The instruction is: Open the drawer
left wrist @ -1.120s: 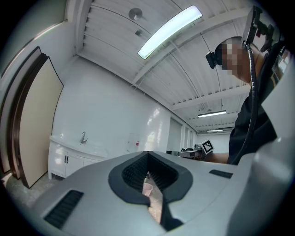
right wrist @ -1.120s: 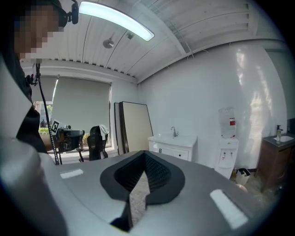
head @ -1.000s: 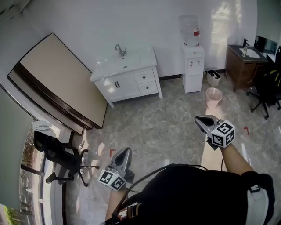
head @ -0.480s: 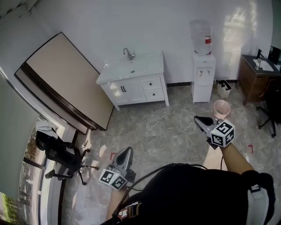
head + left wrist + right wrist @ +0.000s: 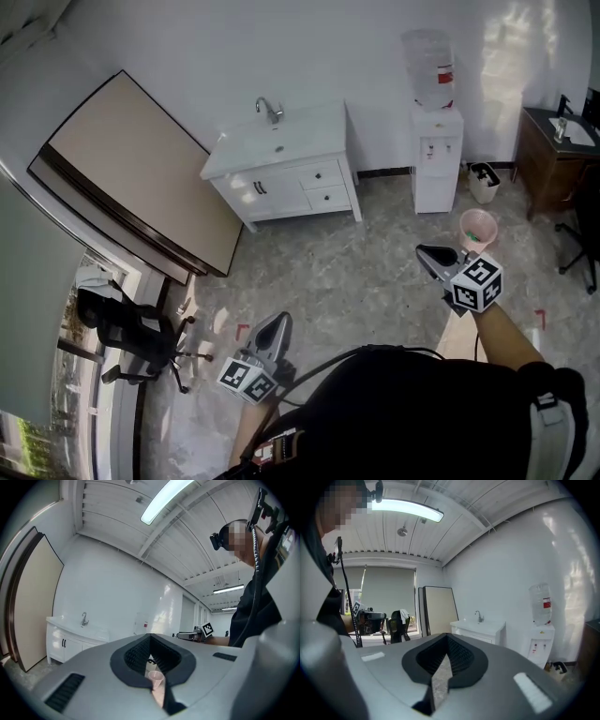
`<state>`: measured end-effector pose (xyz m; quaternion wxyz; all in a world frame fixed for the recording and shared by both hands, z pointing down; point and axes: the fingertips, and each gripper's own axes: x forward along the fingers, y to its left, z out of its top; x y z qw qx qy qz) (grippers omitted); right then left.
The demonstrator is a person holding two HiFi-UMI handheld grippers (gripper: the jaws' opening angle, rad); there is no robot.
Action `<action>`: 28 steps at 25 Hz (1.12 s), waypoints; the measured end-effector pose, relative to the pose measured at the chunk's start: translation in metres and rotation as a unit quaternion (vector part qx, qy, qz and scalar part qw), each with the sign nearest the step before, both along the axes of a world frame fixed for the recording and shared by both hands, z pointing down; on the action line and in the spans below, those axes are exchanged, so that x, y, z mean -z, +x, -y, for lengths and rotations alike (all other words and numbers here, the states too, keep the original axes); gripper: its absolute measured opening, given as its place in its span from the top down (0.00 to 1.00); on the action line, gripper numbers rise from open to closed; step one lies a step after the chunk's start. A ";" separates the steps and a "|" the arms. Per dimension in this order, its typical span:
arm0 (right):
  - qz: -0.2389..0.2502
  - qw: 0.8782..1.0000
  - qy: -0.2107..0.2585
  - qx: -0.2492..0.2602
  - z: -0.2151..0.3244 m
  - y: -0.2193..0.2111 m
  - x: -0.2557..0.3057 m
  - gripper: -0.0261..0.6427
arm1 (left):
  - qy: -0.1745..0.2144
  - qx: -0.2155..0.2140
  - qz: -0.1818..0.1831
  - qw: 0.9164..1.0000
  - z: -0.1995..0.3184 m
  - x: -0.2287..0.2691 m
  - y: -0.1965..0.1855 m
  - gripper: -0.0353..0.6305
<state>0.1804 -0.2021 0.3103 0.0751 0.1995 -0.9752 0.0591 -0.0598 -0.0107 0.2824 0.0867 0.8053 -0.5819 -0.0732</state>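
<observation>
Head view, cabinet: a white cabinet (image 5: 281,183) with a faucet (image 5: 269,111) is set against the far wall.
Head view, drawers: two drawers (image 5: 322,175) are stacked at the cabinet's right end, both shut and well apart from both grippers.
Head view, left gripper: the left gripper (image 5: 279,320) is held low at the left, above the floor, and pointed toward the cabinet.
Head view, right gripper: the right gripper (image 5: 424,251) is held at the right. A pink bin (image 5: 477,228) is seen on the floor beyond it, and a dispenser (image 5: 438,155) stands by the wall.
Head view, surroundings: a tan panel (image 5: 131,178) is leaned on the left wall, with a black chair (image 5: 127,326) below it.
Left gripper view, fingers: the fingers (image 5: 133,656) are pressed together with nothing held. The bin (image 5: 155,679) is glimpsed through the slit.
Left gripper view, cabinet: the cabinet (image 5: 65,644) is seen far off at the left, its drawers too small to be told. The right gripper (image 5: 199,633) is seen at the right.
Right gripper view, fingers: the fingers (image 5: 461,656) are closed together and empty. Floor is seen through the slit.
Right gripper view, cabinet: the cabinet (image 5: 478,631) is seen ahead, with the dispenser (image 5: 540,637) to its right. The chair (image 5: 399,624) and the left gripper (image 5: 370,618) are seen at the left.
</observation>
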 end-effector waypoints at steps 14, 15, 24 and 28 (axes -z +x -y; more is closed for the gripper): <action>-0.021 0.997 0.017 -0.066 0.038 -0.054 0.012 0.96 | 0.029 -0.075 -0.015 0.997 0.074 0.005 -0.077 0.96; -0.022 0.997 0.019 -0.071 0.039 -0.064 0.015 0.96 | 0.032 -0.079 -0.014 0.996 0.077 0.009 -0.089 0.96; -0.022 0.997 0.025 -0.074 0.050 -0.177 0.026 0.96 | 0.033 -0.087 -0.013 0.996 0.093 0.017 -0.200 0.96; -0.022 0.997 0.019 -0.070 0.049 -0.226 0.017 0.96 | 0.024 -0.082 -0.016 0.996 0.089 0.005 -0.247 0.96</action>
